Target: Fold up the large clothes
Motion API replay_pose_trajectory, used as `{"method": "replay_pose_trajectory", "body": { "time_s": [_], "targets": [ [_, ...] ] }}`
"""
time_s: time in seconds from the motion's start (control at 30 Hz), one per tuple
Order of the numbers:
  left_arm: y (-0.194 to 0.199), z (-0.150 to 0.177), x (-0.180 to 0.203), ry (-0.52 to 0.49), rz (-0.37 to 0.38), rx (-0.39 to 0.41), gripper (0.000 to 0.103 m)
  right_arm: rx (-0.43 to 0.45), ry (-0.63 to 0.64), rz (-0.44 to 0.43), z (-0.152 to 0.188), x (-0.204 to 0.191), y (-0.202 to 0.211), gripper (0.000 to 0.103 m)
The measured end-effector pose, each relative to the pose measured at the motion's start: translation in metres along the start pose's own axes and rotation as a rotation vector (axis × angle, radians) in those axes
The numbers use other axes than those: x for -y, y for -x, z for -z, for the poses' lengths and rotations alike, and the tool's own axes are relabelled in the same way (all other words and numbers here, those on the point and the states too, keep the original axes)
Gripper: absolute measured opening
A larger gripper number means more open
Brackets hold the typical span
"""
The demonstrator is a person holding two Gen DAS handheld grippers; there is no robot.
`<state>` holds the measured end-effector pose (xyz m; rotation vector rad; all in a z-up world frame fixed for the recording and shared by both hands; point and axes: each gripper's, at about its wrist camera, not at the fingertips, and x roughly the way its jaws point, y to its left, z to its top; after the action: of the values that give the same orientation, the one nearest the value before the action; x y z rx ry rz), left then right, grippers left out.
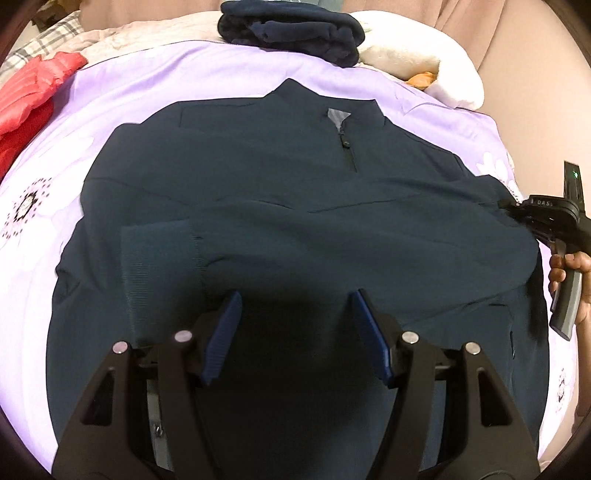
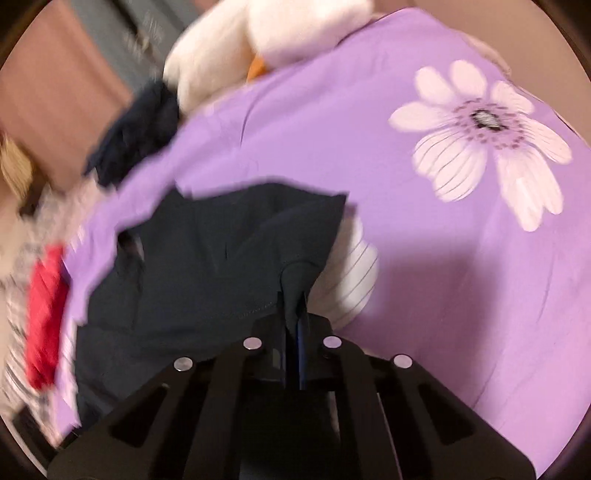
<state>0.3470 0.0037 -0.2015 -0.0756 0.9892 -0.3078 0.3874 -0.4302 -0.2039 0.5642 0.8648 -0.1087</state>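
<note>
On the purple bedspread [image 1: 155,77], what I see from my seat:
Jacket: dark teal jacket [image 1: 280,206] lies flat, front up, collar far from me, short neck zip visible; 1 ribbed cuff [image 1: 162,266] is folded across the body.
Left gripper: left gripper [image 1: 295,332] hangs over the lower jacket, blue pads [image 1: 221,336] well apart, nothing between them.
Right gripper: right gripper [image 2: 293,321] has its jaws pinched together on a fold at the jacket's right edge; cloth runs up between the pads. I see a hand [image 1: 569,273] on its handle.
Surroundings: red garment [image 1: 26,107] at left, folded navy garment [image 1: 291,33] beyond the collar, white plush [image 1: 417,62] beside it. Right view is motion-blurred.
</note>
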Motion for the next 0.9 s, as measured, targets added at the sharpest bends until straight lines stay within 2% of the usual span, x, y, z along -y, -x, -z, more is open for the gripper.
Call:
{"method": "replay_pose_trajectory", "body": {
  "time_s": [0.03, 0.13, 0.2, 0.23, 0.3, 0.37, 0.43, 0.47, 0.53, 0.63, 0.7, 0.8, 0.83, 0.87, 0.9],
  "targets": [
    [-0.003, -0.002, 0.001, -0.007, 0.001, -0.008, 0.064, 0.005, -0.030, 0.023, -0.001, 0.009, 0.000, 0.004],
    [-0.016, -0.006, 0.002, -0.025, -0.048, -0.036, 0.064, -0.076, -0.012, 0.072, 0.006, 0.012, -0.018, 0.006],
    [-0.016, -0.007, 0.000, -0.023, -0.050, -0.036, 0.064, -0.081, -0.003, 0.071, 0.010, 0.008, -0.017, 0.022],
    [-0.014, -0.007, -0.001, -0.023, -0.050, -0.032, 0.064, -0.066, -0.007, 0.046, 0.010, 0.006, -0.010, 0.027],
    [-0.008, -0.007, -0.002, -0.018, -0.058, -0.022, 0.064, 0.006, 0.032, 0.054, 0.009, 0.001, 0.010, 0.038],
    [0.004, -0.008, -0.002, -0.003, -0.051, 0.011, 0.064, 0.084, 0.132, 0.086, 0.011, -0.012, 0.032, 0.041],
    [0.016, -0.011, 0.002, -0.001, -0.058, 0.059, 0.068, 0.123, 0.247, 0.068, 0.022, -0.026, 0.050, 0.041],
    [0.023, -0.013, 0.006, -0.001, -0.053, 0.091, 0.073, 0.126, 0.289, 0.049, 0.027, -0.029, 0.056, 0.041],
    [0.023, -0.017, 0.018, -0.013, -0.024, 0.105, 0.074, 0.105, 0.403, 0.021, 0.049, -0.044, 0.060, 0.041],
    [0.007, -0.019, 0.034, -0.036, -0.009, 0.061, 0.074, 0.041, 0.505, 0.037, 0.076, -0.058, 0.045, 0.041],
    [-0.009, -0.016, 0.036, -0.044, -0.026, 0.020, 0.074, 0.007, 0.547, 0.066, 0.088, -0.062, 0.035, 0.041],
    [-0.031, -0.009, 0.023, -0.037, -0.118, -0.043, 0.073, -0.028, 0.566, 0.093, 0.101, -0.060, 0.025, 0.041],
    [-0.033, -0.007, 0.016, -0.024, -0.124, -0.048, 0.072, -0.035, 0.562, 0.094, 0.104, -0.057, 0.025, 0.041],
    [-0.032, -0.005, 0.007, -0.005, -0.106, -0.042, 0.066, -0.039, 0.554, 0.093, 0.104, -0.054, 0.024, 0.041],
    [-0.029, -0.005, 0.001, 0.006, -0.086, -0.039, 0.064, -0.042, 0.543, 0.092, 0.104, -0.051, 0.025, 0.041]
  ]
}}
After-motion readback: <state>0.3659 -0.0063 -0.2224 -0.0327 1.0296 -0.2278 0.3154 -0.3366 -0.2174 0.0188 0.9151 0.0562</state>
